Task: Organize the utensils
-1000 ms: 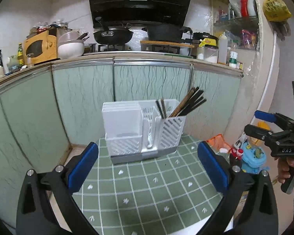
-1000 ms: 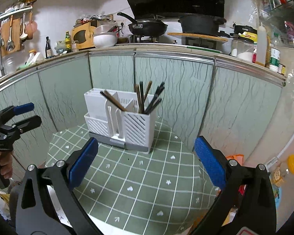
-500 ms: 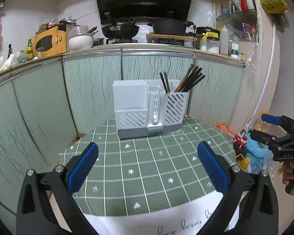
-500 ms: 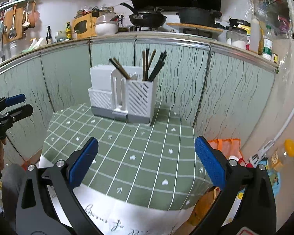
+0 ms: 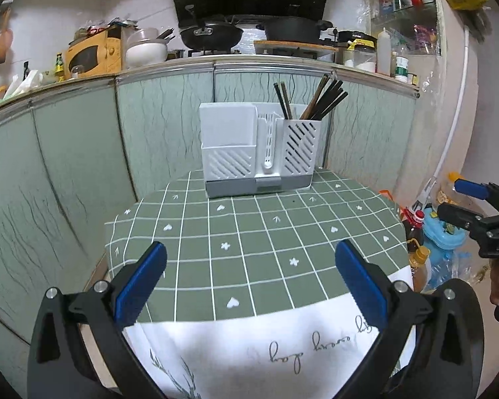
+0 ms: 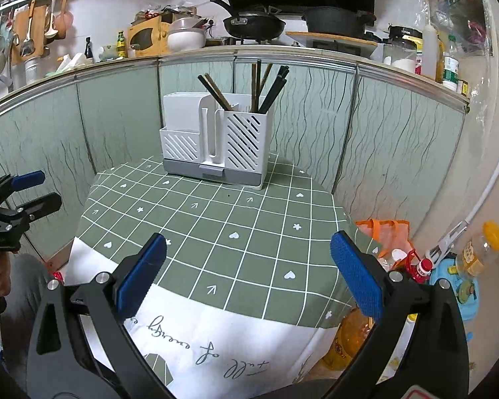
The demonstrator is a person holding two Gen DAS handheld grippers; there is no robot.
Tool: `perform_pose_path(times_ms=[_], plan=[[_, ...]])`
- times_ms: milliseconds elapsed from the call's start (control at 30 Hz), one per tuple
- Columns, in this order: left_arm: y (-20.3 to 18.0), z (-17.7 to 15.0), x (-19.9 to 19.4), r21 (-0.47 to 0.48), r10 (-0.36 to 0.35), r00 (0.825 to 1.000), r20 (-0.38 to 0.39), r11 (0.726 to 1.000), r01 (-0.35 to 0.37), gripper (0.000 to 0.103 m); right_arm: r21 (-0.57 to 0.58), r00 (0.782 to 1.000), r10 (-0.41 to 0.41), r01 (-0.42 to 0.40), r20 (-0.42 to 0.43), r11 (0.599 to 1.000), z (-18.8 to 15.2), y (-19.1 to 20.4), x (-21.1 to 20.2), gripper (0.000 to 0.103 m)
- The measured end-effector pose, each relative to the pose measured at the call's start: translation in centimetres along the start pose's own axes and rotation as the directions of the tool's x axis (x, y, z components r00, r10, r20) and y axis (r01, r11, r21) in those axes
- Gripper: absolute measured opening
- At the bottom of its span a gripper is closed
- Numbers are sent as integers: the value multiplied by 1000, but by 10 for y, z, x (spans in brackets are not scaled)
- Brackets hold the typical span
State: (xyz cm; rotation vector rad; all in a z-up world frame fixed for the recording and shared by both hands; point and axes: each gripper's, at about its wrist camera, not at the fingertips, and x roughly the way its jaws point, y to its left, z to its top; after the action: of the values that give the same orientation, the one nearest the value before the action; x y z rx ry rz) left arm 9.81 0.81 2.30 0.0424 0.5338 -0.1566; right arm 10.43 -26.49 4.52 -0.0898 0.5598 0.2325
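Holding both tools back at the near edge of the desk [image 5: 249, 232], we log the left gripper [image 5: 249, 282] released, pads spread wide with nothing between them, and the right gripper [image 6: 246, 272] likewise released and bare. Item one: white utensil holder [image 5: 259, 153], upright at the far edge of the desk, close to the green cabinet panels [image 5: 83, 153]. Item two: dark chopsticks [image 5: 322, 99], standing tilted in the holder's right slotted compartment; a further pair leans out of a compartment just left of it. We judge they are already sorted, since nothing loose lies on the green checked cloth [image 6: 216, 219]. The left compartment appears empty from here, though its inside is hidden. Surroundings: white lettered cloth [image 5: 266, 349] hanging over the near edge; bottles [image 6: 419, 266] and an orange bag [image 6: 382, 229] on the floor to the right, well apart from the holder; counter above with pans [image 6: 252, 23] and a yellow appliance [image 5: 93, 55]. Nothing stands between us and the holder.
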Motion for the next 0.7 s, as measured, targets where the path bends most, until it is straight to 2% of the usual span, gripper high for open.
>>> perform_pose_path(times_ms=[267,700], plan=[[-4,-7,-3,12,48,999,-9,999,-48,99,1,1000,20,-20,-3,1000,-4,7,-1,94],[-3,-8,-3,18,71,997,-21,997,-70,99,1,999,26,-26,-24,1000,-12,11,4,94]])
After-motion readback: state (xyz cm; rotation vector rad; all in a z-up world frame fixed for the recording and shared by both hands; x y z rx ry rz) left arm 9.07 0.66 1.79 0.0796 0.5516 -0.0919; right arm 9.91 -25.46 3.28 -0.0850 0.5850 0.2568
